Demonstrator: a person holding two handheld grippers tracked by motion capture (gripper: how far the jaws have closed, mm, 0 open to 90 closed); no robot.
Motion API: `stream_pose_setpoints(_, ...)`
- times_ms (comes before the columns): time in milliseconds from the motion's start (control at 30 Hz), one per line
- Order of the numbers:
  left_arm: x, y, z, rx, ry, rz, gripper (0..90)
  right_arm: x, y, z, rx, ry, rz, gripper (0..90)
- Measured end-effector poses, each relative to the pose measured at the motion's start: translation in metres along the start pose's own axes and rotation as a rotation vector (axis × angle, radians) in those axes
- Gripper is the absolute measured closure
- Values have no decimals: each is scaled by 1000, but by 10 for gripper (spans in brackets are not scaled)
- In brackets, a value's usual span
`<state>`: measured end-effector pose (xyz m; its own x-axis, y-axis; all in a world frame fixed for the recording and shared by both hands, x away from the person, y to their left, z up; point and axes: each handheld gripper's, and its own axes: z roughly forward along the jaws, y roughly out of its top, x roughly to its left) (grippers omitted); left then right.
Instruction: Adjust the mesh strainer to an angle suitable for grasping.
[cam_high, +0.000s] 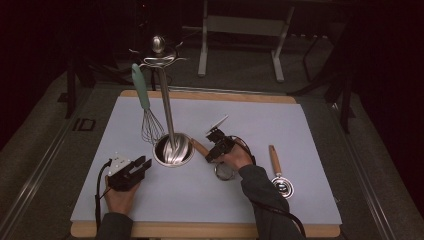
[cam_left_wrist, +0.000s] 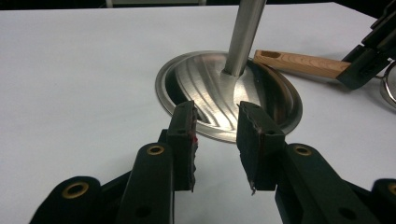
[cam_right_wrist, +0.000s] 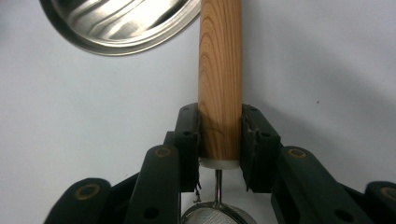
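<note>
A steel utensil stand (cam_high: 167, 110) rises from a round steel base (cam_high: 172, 150) on the pale mat. A whisk with a teal handle (cam_high: 145, 107) hangs from its top. My right gripper (cam_right_wrist: 219, 140) is shut on the wooden handle (cam_right_wrist: 219, 70) of a small mesh strainer (cam_high: 224, 171), which lies just right of the base; its pads press both sides of the handle's lower end. My left gripper (cam_left_wrist: 217, 140) stands open with nothing between its fingers, pointing at the base (cam_left_wrist: 261, 93) from the near left. In the high view the left gripper (cam_high: 142, 165) rests low on the mat.
A second wooden-handled utensil (cam_high: 276, 162) with a round metal head lies on the mat (cam_high: 250, 125) to the right. The mat covers a wooden board whose front edge (cam_high: 200, 230) is near the person. Dark floor and metal frame legs (cam_high: 202, 55) surround the table.
</note>
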<state>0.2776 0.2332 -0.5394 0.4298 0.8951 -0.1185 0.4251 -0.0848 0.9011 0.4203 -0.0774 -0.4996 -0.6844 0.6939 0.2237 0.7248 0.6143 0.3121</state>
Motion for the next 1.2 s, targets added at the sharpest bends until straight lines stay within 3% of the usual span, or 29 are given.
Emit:
stream_pose_setpoints(233, 0, 0, 0, 1, 1, -2, 680, 1, -3, -4, -13, 17, -10, 705)
stream_pose_setpoints(533, 0, 0, 0, 1, 2, 0, 674, -3, -12, -17, -121, 28, -13, 705)
stream_pose_setpoints(1200, 0, 0, 0, 1, -1, -3, 671, 7, -24, -37, -237, 24, -45, 705)
